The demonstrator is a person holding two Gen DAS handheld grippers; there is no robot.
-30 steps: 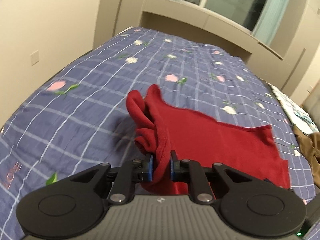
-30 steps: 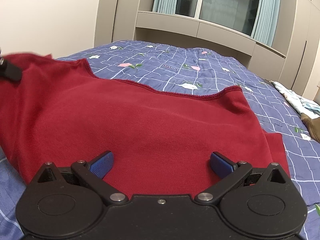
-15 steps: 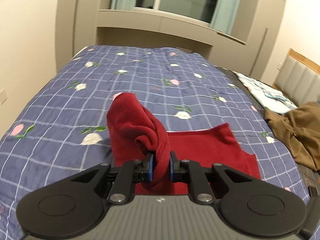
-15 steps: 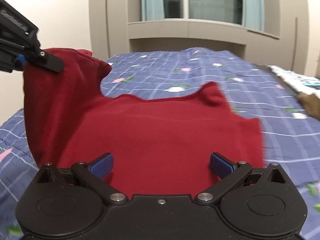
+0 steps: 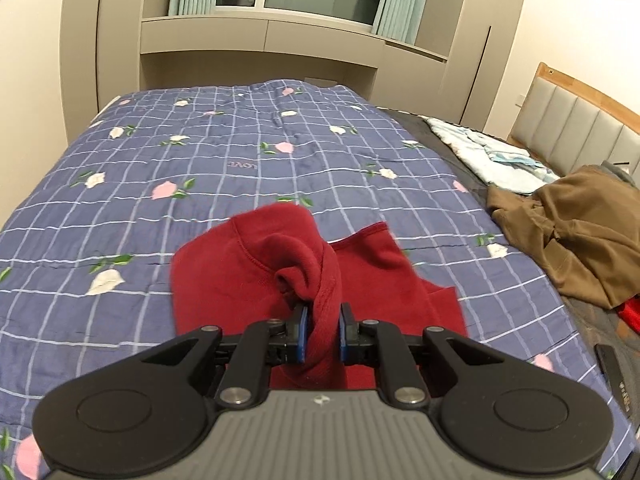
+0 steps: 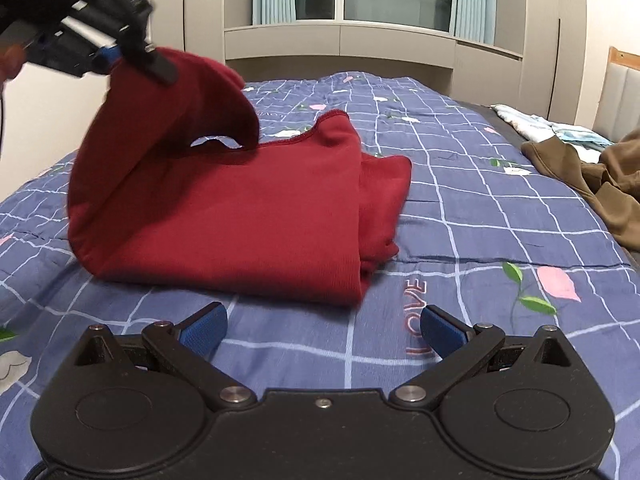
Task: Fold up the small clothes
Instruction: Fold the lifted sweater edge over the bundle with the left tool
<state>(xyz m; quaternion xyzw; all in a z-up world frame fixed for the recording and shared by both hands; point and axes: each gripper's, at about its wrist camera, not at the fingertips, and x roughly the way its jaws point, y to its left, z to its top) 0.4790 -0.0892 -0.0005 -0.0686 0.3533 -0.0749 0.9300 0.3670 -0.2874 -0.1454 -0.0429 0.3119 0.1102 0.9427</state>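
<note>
Garment edge pinched in left claw.

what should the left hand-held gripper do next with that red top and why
Probably carry the pinched edge on across and lower it onto the flat part. The left hand-held gripper is shut on the red top, lifted and arched over the rest on the quilt; the right hand-held gripper is open, off the cloth.

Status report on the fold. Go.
Left gripper shut on the dark red knit garment, lifting one edge over. Right gripper open, off the cloth. Brown crumpled garment lies apart, not in the way.
</note>
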